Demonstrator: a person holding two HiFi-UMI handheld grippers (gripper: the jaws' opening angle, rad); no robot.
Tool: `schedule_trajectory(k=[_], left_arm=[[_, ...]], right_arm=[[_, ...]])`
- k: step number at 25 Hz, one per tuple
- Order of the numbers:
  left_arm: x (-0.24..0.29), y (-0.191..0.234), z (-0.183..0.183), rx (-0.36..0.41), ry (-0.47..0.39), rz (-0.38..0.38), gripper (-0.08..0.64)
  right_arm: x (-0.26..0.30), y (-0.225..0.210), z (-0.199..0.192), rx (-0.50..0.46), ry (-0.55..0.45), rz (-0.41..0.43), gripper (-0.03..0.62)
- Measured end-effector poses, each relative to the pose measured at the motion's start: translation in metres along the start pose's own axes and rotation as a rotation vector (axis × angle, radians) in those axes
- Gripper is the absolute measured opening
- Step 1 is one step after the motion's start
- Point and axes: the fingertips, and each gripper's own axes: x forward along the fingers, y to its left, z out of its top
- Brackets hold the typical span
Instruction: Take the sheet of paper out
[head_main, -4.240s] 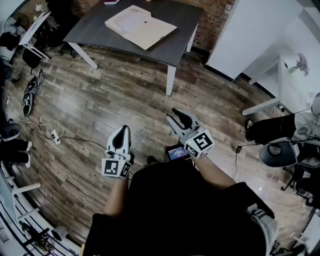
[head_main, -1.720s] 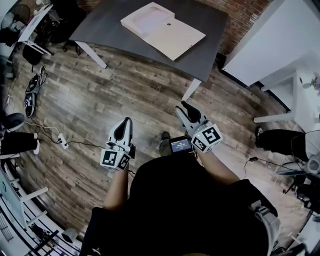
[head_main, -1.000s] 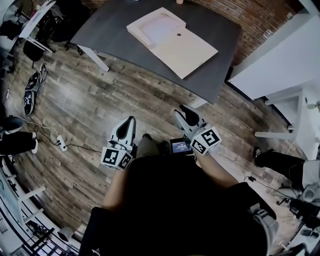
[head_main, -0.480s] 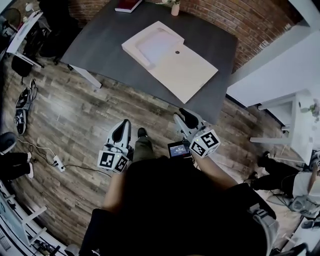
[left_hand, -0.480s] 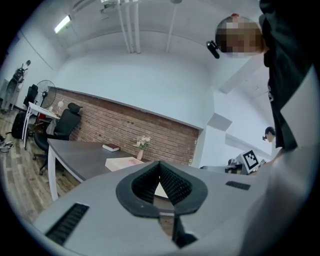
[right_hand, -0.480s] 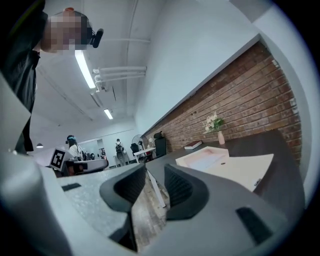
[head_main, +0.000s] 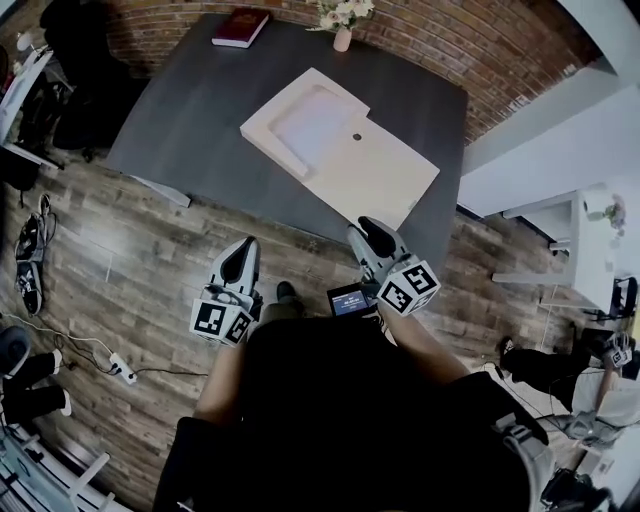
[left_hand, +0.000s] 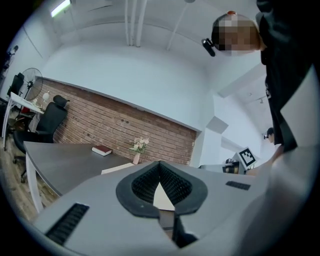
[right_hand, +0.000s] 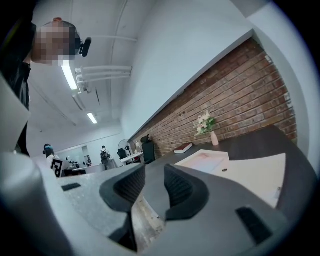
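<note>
Saw sheet (head_main: 312, 122) lying flat in the walled half of an open folder (head_main: 385, 180), upper centre of the head view, on the dark table (head_main: 180, 120). Judged it light, thin and limp: likely to sag, slide or crease under a hard pinch. Reckoned the best hold a free edge or corner, teased up off the tray floor first, since a low rim hems it in.

Noted folder as stiff cream card, matt, with a small dark stud on the flat flap. Noted table smooth and matt grey; rough brick wall behind; red book (head_main: 240, 27) and small vase (head_main: 342, 40) at the top edge.

Found left hand-held gripper (head_main: 247, 247) clenched tip to tip on nothing, right hand-held gripper (head_main: 369, 227) released with ribbed pads parted. Placed both low centre, about at the table's near edge, well apart from the sheet.
</note>
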Motion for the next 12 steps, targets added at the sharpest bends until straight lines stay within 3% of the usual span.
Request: schedule_trajectory(k=[7,12], left_arm=[[0.037,0.042,0.007,0.001,0.011,-0.085,-0.005],[0.056,0.059,0.006,0.000,0.020,-0.114,-0.005]], right_arm=[[0.038,-0.020,0.006,0.096,-0.021,-0.069,0.123],[0.056,-0.046,0.007,0.234,-0.022,-0.097,0.123]])
